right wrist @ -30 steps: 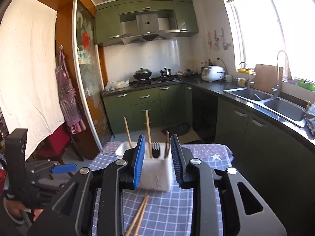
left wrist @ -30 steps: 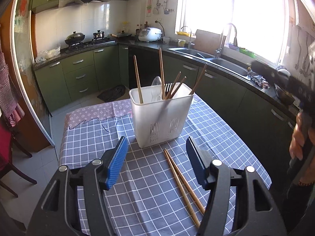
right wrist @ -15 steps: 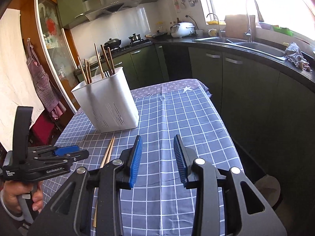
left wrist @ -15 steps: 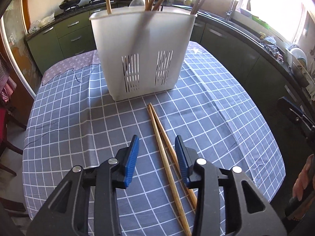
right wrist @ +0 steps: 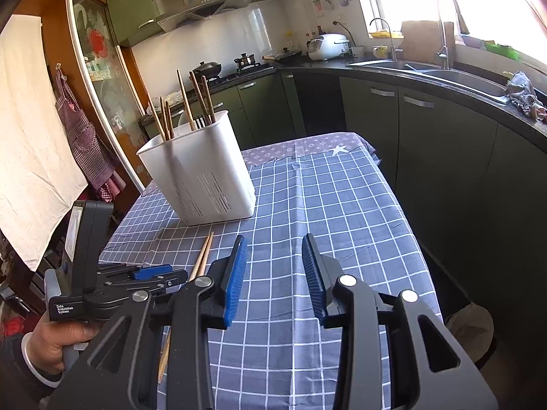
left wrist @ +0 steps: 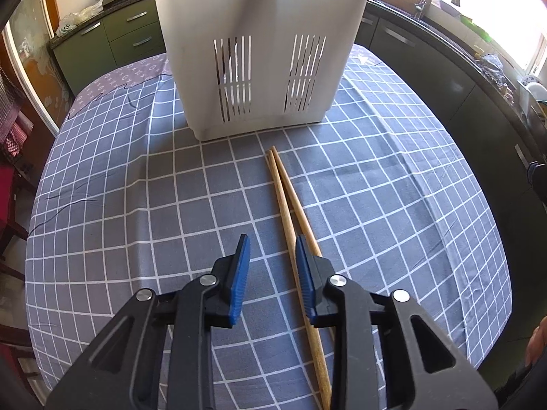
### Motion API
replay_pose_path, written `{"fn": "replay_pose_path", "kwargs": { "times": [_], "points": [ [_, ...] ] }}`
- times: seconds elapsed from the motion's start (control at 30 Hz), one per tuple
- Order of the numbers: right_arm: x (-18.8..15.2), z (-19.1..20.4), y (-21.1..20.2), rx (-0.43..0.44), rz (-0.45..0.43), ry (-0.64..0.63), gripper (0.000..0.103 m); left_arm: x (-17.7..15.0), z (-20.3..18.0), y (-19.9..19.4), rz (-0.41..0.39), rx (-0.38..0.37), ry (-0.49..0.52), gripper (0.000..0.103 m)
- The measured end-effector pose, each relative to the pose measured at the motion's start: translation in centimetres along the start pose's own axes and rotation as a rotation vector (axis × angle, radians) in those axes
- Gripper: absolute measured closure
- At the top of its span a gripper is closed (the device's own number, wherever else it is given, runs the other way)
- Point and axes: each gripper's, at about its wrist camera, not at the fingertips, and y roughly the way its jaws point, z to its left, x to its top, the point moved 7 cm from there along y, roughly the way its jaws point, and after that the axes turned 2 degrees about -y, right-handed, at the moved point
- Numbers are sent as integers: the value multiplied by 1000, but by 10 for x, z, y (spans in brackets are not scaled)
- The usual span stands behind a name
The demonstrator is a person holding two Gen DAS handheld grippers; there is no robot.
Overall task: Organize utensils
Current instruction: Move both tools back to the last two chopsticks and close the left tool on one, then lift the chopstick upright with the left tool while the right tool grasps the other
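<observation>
Two wooden chopsticks (left wrist: 290, 212) lie side by side on the checked tablecloth (left wrist: 136, 188), their thin tips touching and pointing to 12 o'clock, toward the white utensil holder (left wrist: 259, 51) that stands just beyond them. Toward the near edge of the table the pair spreads a little, like a narrow V. In the right wrist view the holder already carries several chopsticks and a fork.

The left gripper (left wrist: 272, 266) is low over the cloth and its jaws have just been closing. They now stand partly closed, but with a gap. The left chopstick passes at the inner edge of the right blue pad (left wrist: 304, 280), and the other one goes under or behind that finger. I cannot tell whether the pad touches the wood; nothing looks squeezed yet, so the chopsticks are not held.

The right gripper (right wrist: 275, 270) hangs at about 3 o'clock from the chopsticks, over bare cloth, also part-way apart and with nothing between its pads.

I judge the chopsticks to be very light, stiff and smooth. They are round, so they may roll on the cloth or turn inside the pads. They lie flat, so a finger must come right down to the cloth to get under the wood. The best place to take hold seems the thick half, near the middle, with both sticks together between the pads; a grip at the thin tips would let them swing.
</observation>
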Motion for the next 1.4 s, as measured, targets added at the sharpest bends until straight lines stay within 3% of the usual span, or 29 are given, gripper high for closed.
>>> {"fn": "replay_pose_path", "kwargs": {
  "times": [0.3,0.47,0.67,0.73,0.8,1.0,1.13,1.4],
  "points": [
    [0,0,0,5,10,4,69,3,0,9,43,10,-5,76],
    [-2,-2,0,11,12,14,69,7,-4,16,77,-20,-26,76],
    [-5,-6,3,14,24,24,69,11,-15,23,73,10,-2,77],
    [-6,-6,5,15,32,24,69,12,-17,24,77,25,10,82],
    [-8,-5,8,13,44,19,69,14,-16,26,80,28,10,93],
    [-15,0,21,7,88,-2,64,15,-4,23,82,0,-15,96],
    [-19,6,30,-1,115,-26,64,19,6,6,23,-2,-27,96],
    [-20,39,62,33,212,-127,64,29,27,-58,-173,-24,-10,96]
  ]
}}
